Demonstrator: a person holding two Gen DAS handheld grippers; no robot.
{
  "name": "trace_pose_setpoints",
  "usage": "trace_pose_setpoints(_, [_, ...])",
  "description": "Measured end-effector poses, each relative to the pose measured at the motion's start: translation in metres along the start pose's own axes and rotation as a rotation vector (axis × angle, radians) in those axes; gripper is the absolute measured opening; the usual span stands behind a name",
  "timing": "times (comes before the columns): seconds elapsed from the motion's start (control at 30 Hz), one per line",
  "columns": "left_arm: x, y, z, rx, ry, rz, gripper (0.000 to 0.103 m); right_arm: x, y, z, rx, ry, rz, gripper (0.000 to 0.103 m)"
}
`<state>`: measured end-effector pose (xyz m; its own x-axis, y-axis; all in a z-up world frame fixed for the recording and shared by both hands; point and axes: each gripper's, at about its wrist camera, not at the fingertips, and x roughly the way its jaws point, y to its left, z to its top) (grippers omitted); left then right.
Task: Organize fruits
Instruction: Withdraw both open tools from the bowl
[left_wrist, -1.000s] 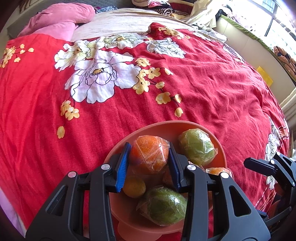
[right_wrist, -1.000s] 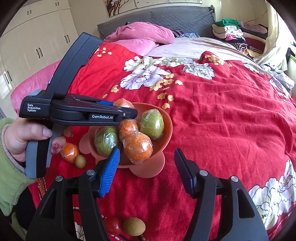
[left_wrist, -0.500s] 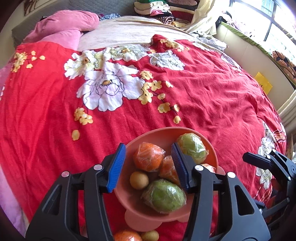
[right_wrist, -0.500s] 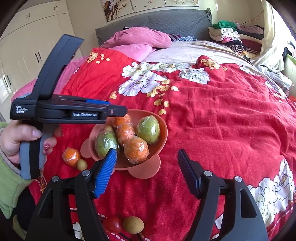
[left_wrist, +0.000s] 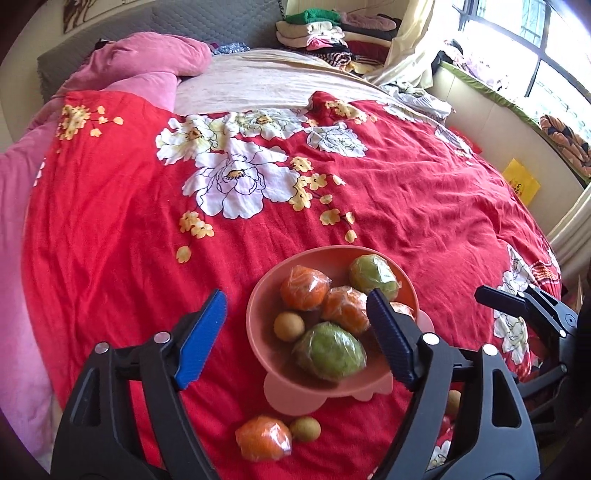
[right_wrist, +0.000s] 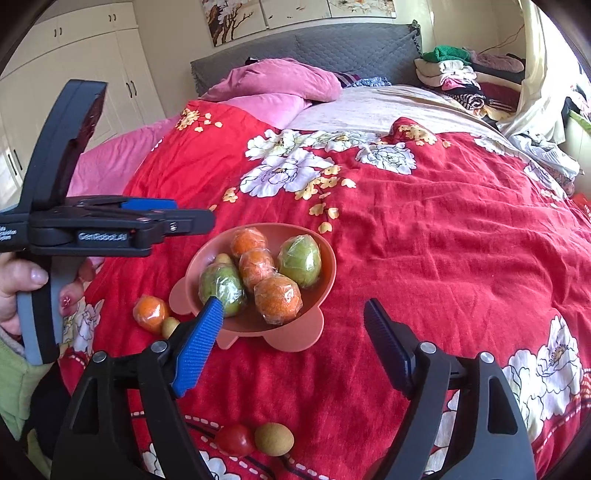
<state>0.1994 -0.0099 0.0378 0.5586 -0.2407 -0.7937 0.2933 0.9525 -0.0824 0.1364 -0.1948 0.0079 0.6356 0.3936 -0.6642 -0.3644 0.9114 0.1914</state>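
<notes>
A salmon-pink footed bowl (left_wrist: 258, 306) (right_wrist: 327, 266) stands on the red floral bedspread. It holds several film-wrapped oranges (left_wrist: 303, 288), two wrapped green fruits (left_wrist: 330, 350) and a small brown fruit (left_wrist: 289, 326). My left gripper (left_wrist: 295, 336) is open and empty, held above and behind the bowl; it also shows in the right wrist view (right_wrist: 173, 221). My right gripper (right_wrist: 291, 347) is open and empty, just in front of the bowl. A wrapped orange (left_wrist: 263, 438) (right_wrist: 149, 313) and a small brown fruit (left_wrist: 305, 429) lie on the spread beside the bowl's foot.
A red tomato (right_wrist: 236, 439) and a brown fruit (right_wrist: 274, 438) lie on the bedspread near the front edge. Pink pillows (right_wrist: 273, 83) and a beige sheet (right_wrist: 388, 107) are at the bed's head. Folded clothes (right_wrist: 458, 74) are stacked at the back right.
My left gripper let go of the wrapped orange, which now lies in the bowl, opened wide and drew back and up. My right gripper also pulled back a little.
</notes>
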Motion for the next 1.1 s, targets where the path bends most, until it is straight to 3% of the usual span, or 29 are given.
trace_pose_setpoints(0.53, [-0.027, -0.001, -0.024, -0.027, -0.028, 0.017, 0.093, -0.025, 0.008, 0.002, -0.003, -0.038, -0.023, 0.093])
trace_pose_setpoints(1.1, [-0.053, 0.009, -0.045, -0.050, -0.046, 0.031, 0.093, -0.050, 0.022, -0.005, -0.011, -0.058, -0.022, 0.094])
